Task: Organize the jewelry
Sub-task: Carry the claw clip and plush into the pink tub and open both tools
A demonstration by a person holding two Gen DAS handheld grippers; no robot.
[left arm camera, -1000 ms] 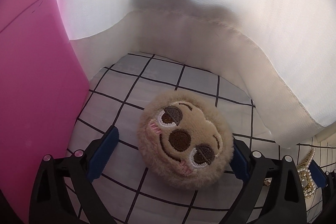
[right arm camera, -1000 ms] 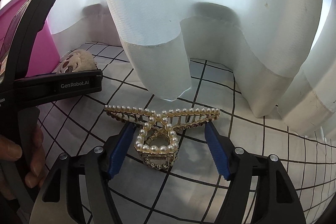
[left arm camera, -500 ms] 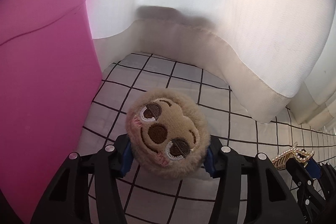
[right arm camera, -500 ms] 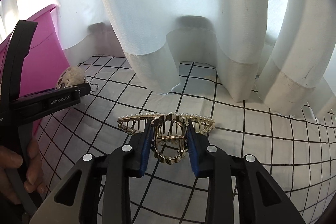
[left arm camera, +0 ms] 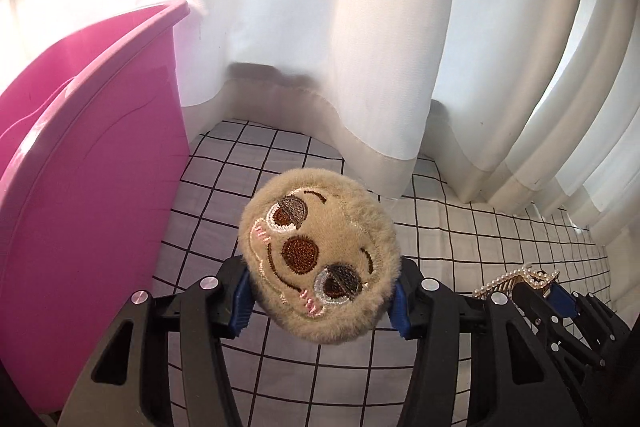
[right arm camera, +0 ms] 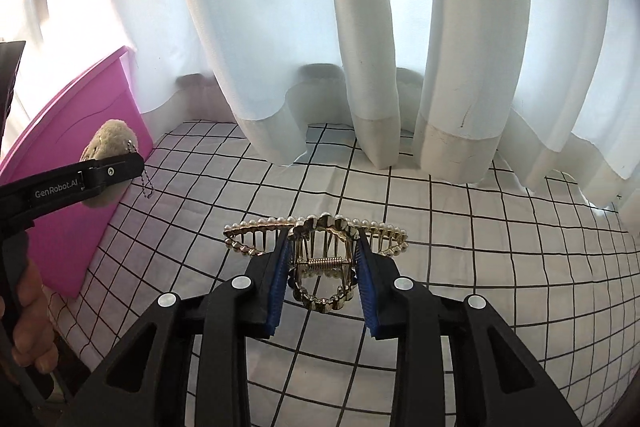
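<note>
You have one curtain (right arm camera: 360,27), one grid cloth (right arm camera: 480,227), one pink bin (left arm camera: 80,187), one plush (left arm camera: 320,255) and one pearl clip (right arm camera: 320,259). Your left gripper (left arm camera: 320,303) pinches the plush just right of the bin's wall, off the cloth. Your right gripper (right arm camera: 322,291) pinches the clip farther right of the bin, with bare cloth between.

Daylight pours through the white curtains (right arm camera: 360,27) at the far side, bright and soft, blown out to pale glare at the far left. Grey shadows gather under the curtain hems. The pink bin (left arm camera: 80,167) shows a shiny highlight along its rim. Both views stay sharp, though straight lines of the checked cloth (right arm camera: 460,227) bow outward near the dark, rounded corners.
</note>
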